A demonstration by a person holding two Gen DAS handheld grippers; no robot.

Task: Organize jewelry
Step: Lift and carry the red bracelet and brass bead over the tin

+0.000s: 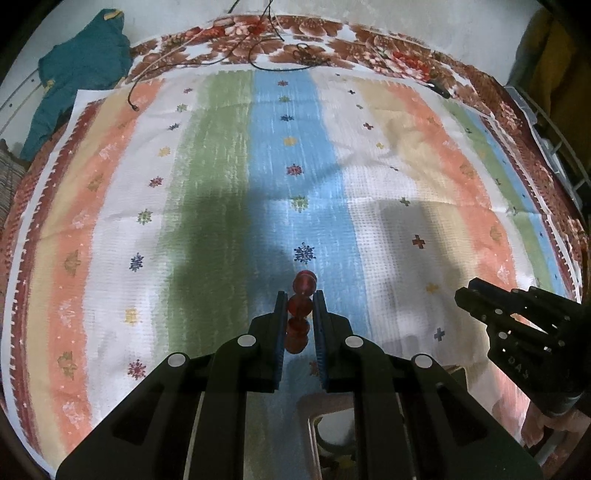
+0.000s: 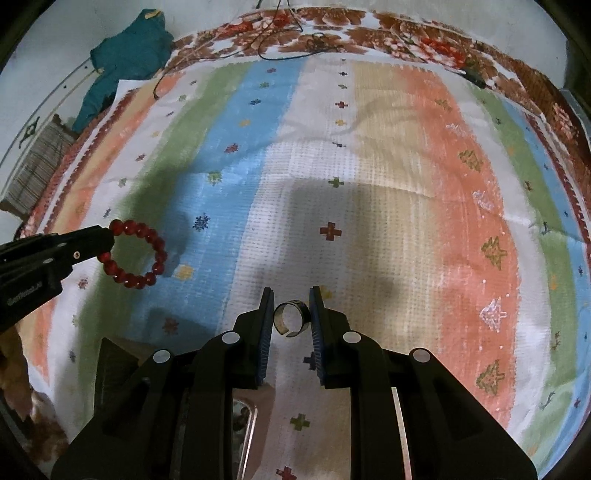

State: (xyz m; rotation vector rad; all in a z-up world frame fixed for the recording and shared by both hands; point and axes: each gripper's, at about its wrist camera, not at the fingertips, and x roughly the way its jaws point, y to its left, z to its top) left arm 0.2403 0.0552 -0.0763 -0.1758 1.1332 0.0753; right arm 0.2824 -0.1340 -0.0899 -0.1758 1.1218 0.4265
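Observation:
My left gripper [image 1: 300, 308] is shut on a red bead bracelet [image 1: 300, 314] and holds it above the striped cloth; the bracelet hangs edge-on between the pads. The right wrist view shows the same bracelet [image 2: 137, 254] as a full ring at the tip of the left gripper [image 2: 105, 242]. My right gripper [image 2: 291, 314] is shut on a metal ring [image 2: 291, 318], an open silver band, held above the cloth. The right gripper also shows in the left wrist view [image 1: 465, 295] at the right.
A striped cloth [image 1: 221, 184] covers a floral bedspread [image 1: 332, 33]. Thin cords [image 1: 258, 55] lie at the far edge. A teal garment [image 1: 74, 74] lies far left. A box with a mirror-like inside [image 1: 332, 432] sits below the grippers, mostly hidden.

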